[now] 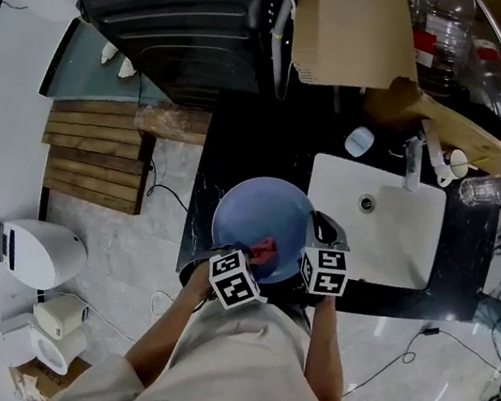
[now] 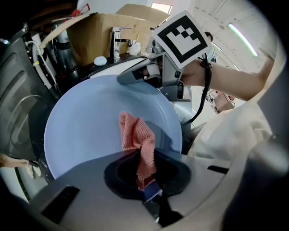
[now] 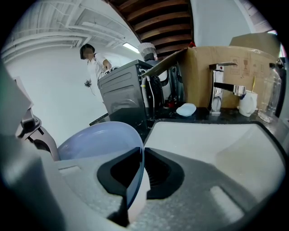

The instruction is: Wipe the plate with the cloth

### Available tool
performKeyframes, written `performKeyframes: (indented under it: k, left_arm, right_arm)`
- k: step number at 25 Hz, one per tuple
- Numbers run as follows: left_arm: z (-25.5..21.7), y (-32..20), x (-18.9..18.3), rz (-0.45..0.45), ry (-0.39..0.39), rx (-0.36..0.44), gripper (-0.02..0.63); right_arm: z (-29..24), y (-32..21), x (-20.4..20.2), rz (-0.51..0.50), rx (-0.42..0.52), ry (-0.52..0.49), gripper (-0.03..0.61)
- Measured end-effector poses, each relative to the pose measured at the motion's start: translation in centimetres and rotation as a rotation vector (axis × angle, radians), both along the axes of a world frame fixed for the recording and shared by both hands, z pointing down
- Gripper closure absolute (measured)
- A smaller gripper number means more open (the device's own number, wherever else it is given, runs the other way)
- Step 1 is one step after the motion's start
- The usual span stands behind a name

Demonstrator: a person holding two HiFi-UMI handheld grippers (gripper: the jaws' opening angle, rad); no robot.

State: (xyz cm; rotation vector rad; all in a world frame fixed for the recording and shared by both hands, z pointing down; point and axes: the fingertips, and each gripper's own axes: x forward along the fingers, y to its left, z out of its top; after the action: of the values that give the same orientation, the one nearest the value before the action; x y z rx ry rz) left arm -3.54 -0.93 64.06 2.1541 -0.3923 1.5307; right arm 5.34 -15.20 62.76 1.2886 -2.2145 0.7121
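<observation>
Plate (image 2: 90, 131) gripped by rim in right gripper (image 3: 135, 180), tilted. Left gripper (image 2: 151, 189) pinches cloth (image 2: 135, 140) against plate face. Judged: wiping step. Next: sweep cloth across face.

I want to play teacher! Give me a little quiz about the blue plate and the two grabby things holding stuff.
1. True or false: the right gripper is clamped on the rim of the round light-blue plate.
2. Pick one: what does the left gripper hold between its jaws?
A) a yellow sponge
B) a pinkish-red knitted cloth
C) a scrubbing brush
3. Fill the gap: in the head view, the white rectangular sink lies to the ____ of the plate.

Key: 1 true; 2 B; 3 right.
</observation>
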Motion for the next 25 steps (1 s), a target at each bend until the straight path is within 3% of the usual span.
performKeyframes:
  k: [12, 25]
  left_arm:
    - [0.6, 0.3, 2.5, 0.025, 0.035, 0.014, 0.58]
    - [0.4, -1.1, 5.5, -0.033, 0.096, 0.036, 0.58]
  right_arm:
    - [0.1, 0.1, 0.4, 0.045, -0.008, -0.073, 0.548]
    - [0.1, 0.2, 0.5, 0.061, -0.018, -0.141, 0.551]
